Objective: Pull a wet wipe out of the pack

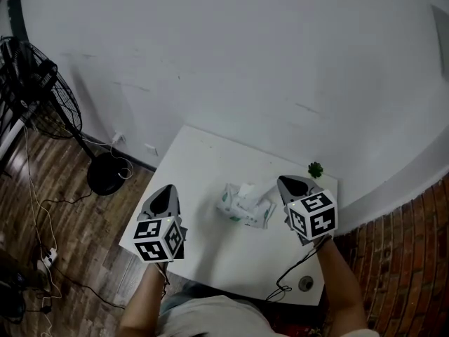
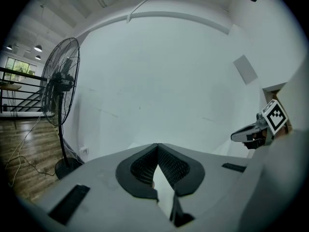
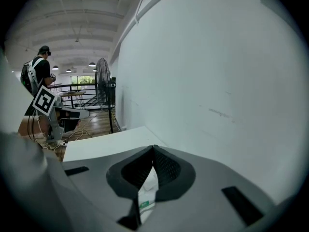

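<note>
Head view: a soft white wet-wipe pack with green print (image 1: pixel 245 208) is seen lying near the middle of the white rectangular worktop (image 1: pixel 203 160), between the two grippers. The left gripper (image 1: pixel 166 192) is held over the near left part of the worktop, well apart from the pack. The right gripper (image 1: pixel 287 183) is held just beside the pack's right end and is not seen to touch it.

Jaws: in the left gripper view they are closed tip to tip, with nothing between them. In the right gripper view they are likewise closed and empty. The pack is glimpsed below, through the gap behind the tips.

Progress: a crumpled white tuft (image 1: pixel 247 190) is noted standing up from the pack's top. It is judged to be a wet wipe partly out of the opening, though it is too small to be sure. No wipe is gripped and none is seen loose on the worktop. The pull is therefore judged not yet done. What is left: the tuft to be pinched, the pack steadied, and the sheet drawn clear.

Writing: the green print on the pack cannot be read in any view. The cubes on the grippers carry black-and-white square patterns only, no words.

Also noted: a small green plant (image 1: pixel 315 168) at the far right corner, and a black pedestal fan (image 1: pixel 42 97) on the wooden floor to the left.
</note>
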Demonstrator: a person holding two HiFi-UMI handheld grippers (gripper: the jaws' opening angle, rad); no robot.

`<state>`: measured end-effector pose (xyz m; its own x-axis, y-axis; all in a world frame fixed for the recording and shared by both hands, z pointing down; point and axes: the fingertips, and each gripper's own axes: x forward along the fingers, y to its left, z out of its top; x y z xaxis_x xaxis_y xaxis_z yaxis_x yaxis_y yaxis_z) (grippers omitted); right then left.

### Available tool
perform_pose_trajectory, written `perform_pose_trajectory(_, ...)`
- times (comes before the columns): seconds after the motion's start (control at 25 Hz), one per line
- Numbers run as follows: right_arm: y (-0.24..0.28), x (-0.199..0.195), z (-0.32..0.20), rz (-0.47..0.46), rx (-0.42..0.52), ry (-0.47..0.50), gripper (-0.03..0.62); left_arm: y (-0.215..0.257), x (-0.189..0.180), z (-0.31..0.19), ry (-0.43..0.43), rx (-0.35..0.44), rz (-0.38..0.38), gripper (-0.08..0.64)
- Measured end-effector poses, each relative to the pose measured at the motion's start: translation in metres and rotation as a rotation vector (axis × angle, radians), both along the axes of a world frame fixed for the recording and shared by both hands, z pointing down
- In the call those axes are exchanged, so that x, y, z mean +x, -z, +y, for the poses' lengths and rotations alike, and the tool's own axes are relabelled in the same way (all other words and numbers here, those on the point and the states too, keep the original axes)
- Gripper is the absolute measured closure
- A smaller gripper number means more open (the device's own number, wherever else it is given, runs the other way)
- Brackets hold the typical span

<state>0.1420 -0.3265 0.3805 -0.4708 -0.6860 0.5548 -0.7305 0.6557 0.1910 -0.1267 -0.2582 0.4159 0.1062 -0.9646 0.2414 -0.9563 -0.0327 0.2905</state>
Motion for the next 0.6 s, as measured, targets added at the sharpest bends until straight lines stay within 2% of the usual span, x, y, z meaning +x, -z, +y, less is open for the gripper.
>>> perform_pose_trajectory(0.36,0.038,0.013,0.005,-0.075,0.075,-0.028,0.589,0.012,0.012,-0.009,-0.024,0.018,-0.02,0.56)
perform_pose_trajectory(0.6,0.059,0.044,0.01,-0.138,0.149,-0.142,0.589,0.03,0.027,-0.026,-0.081,0.052,-0.058,0.56)
